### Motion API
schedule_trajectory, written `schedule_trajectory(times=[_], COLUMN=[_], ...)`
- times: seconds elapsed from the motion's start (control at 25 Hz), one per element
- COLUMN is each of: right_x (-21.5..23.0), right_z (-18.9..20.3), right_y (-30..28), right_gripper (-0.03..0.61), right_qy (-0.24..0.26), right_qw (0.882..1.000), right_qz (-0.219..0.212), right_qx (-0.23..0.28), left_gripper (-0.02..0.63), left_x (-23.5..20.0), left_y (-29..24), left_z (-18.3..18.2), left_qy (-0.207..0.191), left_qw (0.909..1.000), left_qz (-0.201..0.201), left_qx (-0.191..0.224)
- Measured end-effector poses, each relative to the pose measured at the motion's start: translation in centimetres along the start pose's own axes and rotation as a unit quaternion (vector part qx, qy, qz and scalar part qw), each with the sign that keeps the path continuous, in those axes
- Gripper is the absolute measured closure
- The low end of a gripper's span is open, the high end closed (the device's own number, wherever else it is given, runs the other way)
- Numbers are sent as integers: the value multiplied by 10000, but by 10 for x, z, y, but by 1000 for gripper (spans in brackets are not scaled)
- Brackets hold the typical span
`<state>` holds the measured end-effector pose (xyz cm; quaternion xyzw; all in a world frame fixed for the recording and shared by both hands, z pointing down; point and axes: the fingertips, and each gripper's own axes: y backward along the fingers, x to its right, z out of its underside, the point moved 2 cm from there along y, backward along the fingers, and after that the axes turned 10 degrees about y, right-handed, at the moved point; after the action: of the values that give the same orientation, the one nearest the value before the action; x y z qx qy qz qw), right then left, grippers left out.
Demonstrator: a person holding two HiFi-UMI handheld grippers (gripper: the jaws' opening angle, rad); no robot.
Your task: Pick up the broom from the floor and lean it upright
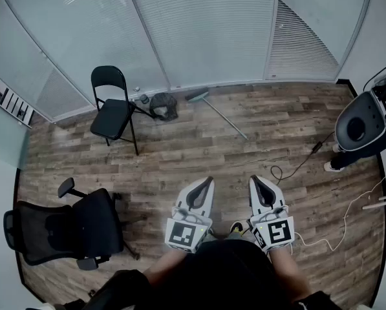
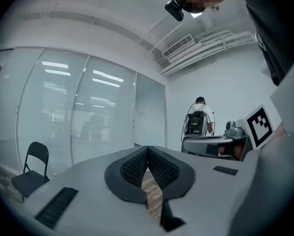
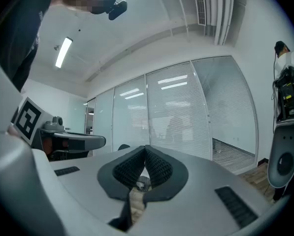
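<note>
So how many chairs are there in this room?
2. A black folding chair stands at the back left, near the glass wall. A black office chair sits at the near left, beside the person. Others may be hidden outside the picture.

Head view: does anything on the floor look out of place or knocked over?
Yes: the broom lies flat on the wood floor near the glass wall, handle slanting into the room, rather than standing. Loose cables also trail across the floor at right.

Left gripper, right gripper: pale grey, black pads, marker cubes; dark top
</note>
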<state>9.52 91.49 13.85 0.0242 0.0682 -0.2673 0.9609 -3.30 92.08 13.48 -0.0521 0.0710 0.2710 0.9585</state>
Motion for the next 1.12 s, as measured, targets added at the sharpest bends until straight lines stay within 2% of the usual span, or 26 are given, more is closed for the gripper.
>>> schedule_trajectory(times=[0.12,0.44,0.68,0.84,0.96,1.12], right_x=[-4,-15,-26,-34,-42,-50], right_z=[-1,2,1,0,3,6], right_y=[4,10,12,10,0,-1], right_gripper=[563,563,563,563,563,563], right_qy=[46,33,-151,-179,-78,-17], right_qw=[10000,10000,9999,9998,9999,9999], right_qz=[-29,34,63,-44,-95,22], right_qx=[31,-74,-26,66,-46,-129], left_gripper=[594,594,594,594,594,594], left_x=[-2,-5,-16,-31,-49,-63], left_y=[6,19,34,45,45,56], left_z=[0,-1,-6,1,0,2], left_qy=[123,346,221,196,296,392], left_qw=[9999,9994,9996,9996,9992,9989], left_qz=[-109,-14,-132,-209,-235,-202], left_qx=[3,47,92,-51,117,127])
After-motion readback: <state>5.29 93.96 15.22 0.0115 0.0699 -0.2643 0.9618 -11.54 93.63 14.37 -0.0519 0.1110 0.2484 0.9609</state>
